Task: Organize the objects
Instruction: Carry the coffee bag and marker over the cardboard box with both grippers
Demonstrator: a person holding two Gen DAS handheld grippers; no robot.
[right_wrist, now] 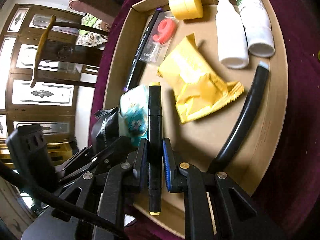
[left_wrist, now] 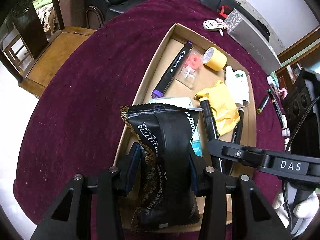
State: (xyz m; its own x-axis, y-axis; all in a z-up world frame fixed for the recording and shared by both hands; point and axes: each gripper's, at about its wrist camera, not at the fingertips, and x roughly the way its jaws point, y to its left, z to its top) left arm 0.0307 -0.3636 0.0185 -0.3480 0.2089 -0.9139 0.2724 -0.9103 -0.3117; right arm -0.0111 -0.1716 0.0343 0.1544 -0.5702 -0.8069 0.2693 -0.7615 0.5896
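A cardboard tray (left_wrist: 156, 52) (right_wrist: 278, 108) lies on a maroon cloth. My left gripper (left_wrist: 162, 168) is shut on a black snack packet (left_wrist: 160, 140) and holds it over the tray's near end; the packet shows in the right wrist view (right_wrist: 106, 128). My right gripper (right_wrist: 155, 156) is shut on a black marker with yellow caps (right_wrist: 154, 120), also seen in the left wrist view (left_wrist: 208, 116), over the tray. In the tray lie a yellow packet (right_wrist: 196, 86), two white bottles (right_wrist: 232, 36), a yellow tape roll (right_wrist: 186, 4), a purple-capped marker (left_wrist: 172, 70) and another black marker (right_wrist: 244, 118).
A teal packet (right_wrist: 134, 114) lies in the tray beside my grippers, and a bagged red item (right_wrist: 164, 32). Outside the tray on the cloth (left_wrist: 90, 92) are a grey box (left_wrist: 252, 44), keys (left_wrist: 212, 25) and pens (left_wrist: 264, 104). A wooden chair (left_wrist: 56, 46) stands beyond the table.
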